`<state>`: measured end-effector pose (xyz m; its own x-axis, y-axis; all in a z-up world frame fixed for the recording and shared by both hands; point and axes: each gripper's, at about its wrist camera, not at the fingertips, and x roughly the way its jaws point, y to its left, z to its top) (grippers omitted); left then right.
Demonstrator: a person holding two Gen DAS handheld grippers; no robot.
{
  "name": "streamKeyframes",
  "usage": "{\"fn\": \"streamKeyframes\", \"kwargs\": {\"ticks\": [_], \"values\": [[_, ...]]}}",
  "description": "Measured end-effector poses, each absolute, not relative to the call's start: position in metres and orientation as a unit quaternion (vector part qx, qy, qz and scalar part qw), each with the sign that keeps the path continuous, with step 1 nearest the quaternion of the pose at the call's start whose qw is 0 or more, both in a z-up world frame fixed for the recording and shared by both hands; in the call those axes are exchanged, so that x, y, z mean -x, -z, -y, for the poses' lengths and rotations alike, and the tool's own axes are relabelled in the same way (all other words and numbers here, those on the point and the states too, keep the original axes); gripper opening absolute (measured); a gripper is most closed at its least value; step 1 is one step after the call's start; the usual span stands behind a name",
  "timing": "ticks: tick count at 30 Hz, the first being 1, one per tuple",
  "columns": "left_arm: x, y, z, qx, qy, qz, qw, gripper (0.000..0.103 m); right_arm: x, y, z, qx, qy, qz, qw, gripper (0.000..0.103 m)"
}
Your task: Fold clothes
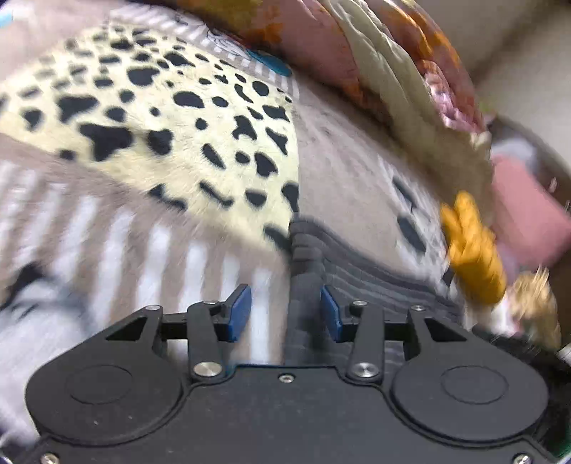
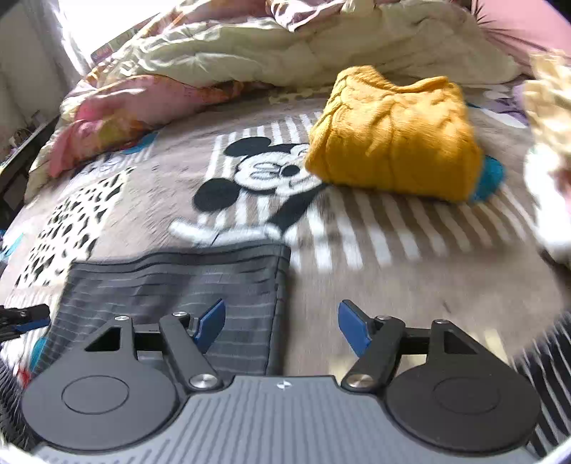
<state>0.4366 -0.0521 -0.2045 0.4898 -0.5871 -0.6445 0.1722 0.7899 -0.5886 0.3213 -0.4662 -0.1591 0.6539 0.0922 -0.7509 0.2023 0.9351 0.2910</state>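
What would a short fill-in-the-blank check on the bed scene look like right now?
1. The folded knit sweater lying on the blanket is ____ in colour.
2. The cartoon mouse is printed on the ____.
3. The garment lying under the right gripper is grey with thin ____.
4. The pads of the left gripper are coloured ____.

Missing words: yellow; blanket; stripes; blue

Daylight is coming in strongly from a washed-out bright window area (image 2: 89, 25) far ahead and to the left of the right tool, glaring on the crumpled cream quilted duvet (image 2: 285, 46). Both pictures are smearing with motion blur, strongest towards the curved edges. The folded mustard-yellow knitted sweater (image 2: 392, 142) is looking soft, not sharp.
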Motion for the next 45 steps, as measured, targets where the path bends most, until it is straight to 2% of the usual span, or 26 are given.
{"fn": "streamKeyframes", "kwargs": {"ticks": [1, 2, 3, 7, 9, 11, 12, 13, 14, 15, 16, 17, 24, 30, 33, 37, 38, 39, 42, 43, 44, 45], "values": [[-0.442, 0.205, 0.055, 0.225, 0.237, -0.452, 0.83, 0.036, -0.333, 0.165, 0.469, -0.177, 0.026, -0.422, 0.888, 0.055], [-0.448, 0.205, 0.058, 0.219, 0.246, -0.453, 0.829, 0.003, -0.343, 0.17, 0.471, -0.179, 0.018, -0.43, 0.885, 0.019], [-0.453, 0.204, 0.061, 0.214, 0.254, -0.453, 0.828, 0.003, -0.349, 0.175, 0.471, -0.184, 0.004, -0.435, 0.881, 0.007], [-0.469, 0.179, 0.041, 0.236, 0.26, -0.398, 0.848, 0.003, -0.361, 0.168, 0.474, -0.209, -0.048, -0.402, 0.89, 0.007], [-0.479, 0.177, 0.036, 0.224, 0.245, -0.394, 0.857, 0.003, -0.37, 0.163, 0.474, -0.195, -0.05, -0.384, 0.901, 0.007], [-0.49, 0.189, 0.043, 0.195, 0.225, -0.424, 0.855, 0.004, -0.386, 0.173, 0.47, -0.175, -0.051, -0.403, 0.897, 0.008], [-0.492, 0.194, 0.045, 0.18, 0.22, -0.436, 0.854, 0.011, -0.394, 0.18, 0.468, -0.167, -0.052, -0.421, 0.89, 0.009], [-0.494, 0.198, 0.047, 0.167, 0.216, -0.447, 0.852, 0.014, -0.397, 0.181, 0.467, -0.161, -0.045, -0.428, 0.888, 0.01], [-0.49, 0.194, 0.044, 0.176, 0.211, -0.443, 0.853, 0.019, -0.397, 0.178, 0.466, -0.157, -0.043, -0.426, 0.89, 0.017], [-0.486, 0.189, 0.04, 0.184, 0.206, -0.439, 0.855, 0.038, -0.393, 0.17, 0.466, -0.149, -0.038, -0.418, 0.895, 0.02], [-0.476, 0.181, 0.039, 0.173, 0.205, -0.429, 0.863, 0.046, -0.385, 0.161, 0.468, -0.142, -0.032, -0.403, 0.904, 0.027], [-0.466, 0.172, 0.038, 0.162, 0.203, -0.42, 0.87, 0.048, -0.372, 0.152, 0.475, -0.144, -0.03, -0.386, 0.911, 0.035], [-0.348, 0.116, 0.054, 0.071, 0.268, -0.351, 0.894, 0.048, -0.237, 0.108, 0.564, -0.198, 0.028, -0.311, 0.929, 0.042], [-0.201, 0.114, 0.137, -0.047, 0.409, -0.311, 0.857, 0.048, -0.132, 0.126, 0.652, -0.236, 0.138, -0.317, 0.908, 0.043], [-0.141, 0.129, 0.186, -0.145, 0.446, -0.276, 0.839, 0.048, -0.11, 0.143, 0.678, -0.25, 0.174, -0.329, 0.894, 0.043], [-0.092, 0.155, 0.239, -0.241, 0.462, -0.248, 0.816, 0.048, -0.113, 0.162, 0.691, -0.268, 0.177, -0.342, 0.883, 0.053], [-0.085, 0.16, 0.248, -0.255, 0.46, -0.243, 0.815, 0.048, -0.12, 0.166, 0.689, -0.256, 0.168, -0.349, 0.886, 0.058], [-0.083, 0.165, 0.254, -0.264, 0.456, -0.238, 0.816, 0.048, -0.128, 0.17, 0.685, -0.24, 0.163, -0.36, 0.887, 0.059], [-0.076, 0.18, 0.272, -0.302, 0.444, -0.221, 0.815, 0.048, -0.149, 0.181, 0.675, -0.195, 0.146, -0.376, 0.894, 0.054], [-0.074, 0.185, 0.277, -0.321, 0.439, -0.212, 0.812, 0.048, -0.155, 0.185, 0.672, -0.186, 0.133, -0.386, 0.894, 0.041], [-0.071, 0.191, 0.282, -0.34, 0.435, -0.205, 0.808, 0.039, -0.16, 0.19, 0.668, -0.178, 0.118, -0.397, 0.893, 0.012], [-0.072, 0.195, 0.286, -0.345, 0.43, -0.206, 0.808, 0.017, -0.165, 0.188, 0.663, -0.164, 0.104, -0.407, 0.892, 0.008]]}}
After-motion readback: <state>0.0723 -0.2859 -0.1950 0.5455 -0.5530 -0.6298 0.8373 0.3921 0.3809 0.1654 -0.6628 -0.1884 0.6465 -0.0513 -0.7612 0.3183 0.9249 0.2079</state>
